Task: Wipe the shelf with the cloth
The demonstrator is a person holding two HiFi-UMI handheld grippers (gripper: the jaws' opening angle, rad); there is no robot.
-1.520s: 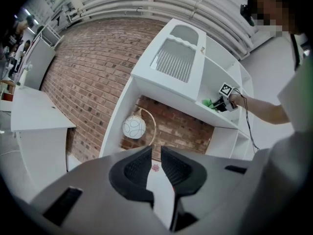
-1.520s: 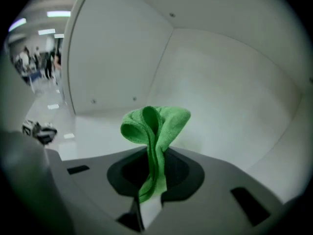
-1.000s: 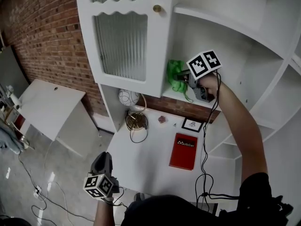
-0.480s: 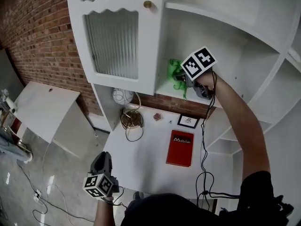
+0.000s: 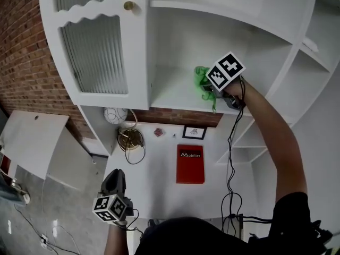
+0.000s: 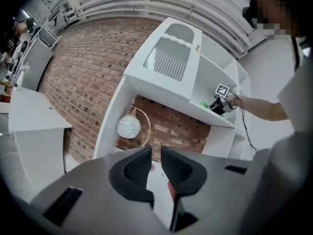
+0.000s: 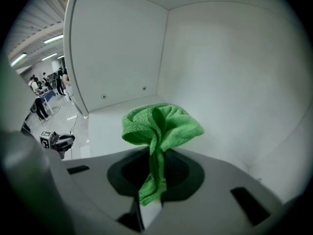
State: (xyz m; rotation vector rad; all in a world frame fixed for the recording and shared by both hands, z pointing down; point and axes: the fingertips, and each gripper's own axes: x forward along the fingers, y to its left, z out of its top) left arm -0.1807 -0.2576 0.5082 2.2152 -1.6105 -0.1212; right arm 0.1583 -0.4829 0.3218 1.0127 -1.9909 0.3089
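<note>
My right gripper (image 5: 211, 91) reaches into the open white shelf compartment, shut on a green cloth (image 5: 201, 81). In the right gripper view the cloth (image 7: 161, 125) bunches up beyond the jaws, just over the white shelf board (image 7: 110, 119), with a strip of it pinched between them; whether it touches the board I cannot tell. The shelf board (image 5: 170, 95) runs left to the cabinet door. My left gripper (image 5: 115, 184) hangs low beside the desk, its jaws nearly together with nothing between them. From the left gripper view the right gripper (image 6: 220, 104) shows far off on the shelf.
A ribbed-glass cabinet door (image 5: 95, 52) with a brass knob (image 5: 129, 5) stands left of the compartment. Below, the white desk (image 5: 159, 174) carries a red book (image 5: 190, 163), a small framed picture (image 5: 194, 132) and a globe lamp (image 5: 115, 115). Another shelf (image 5: 223, 15) lies above.
My right gripper has carried the cloth rightward along the shelf, away from the cabinet door. The head view has swung upward and to the right. The left gripper has stayed put.
</note>
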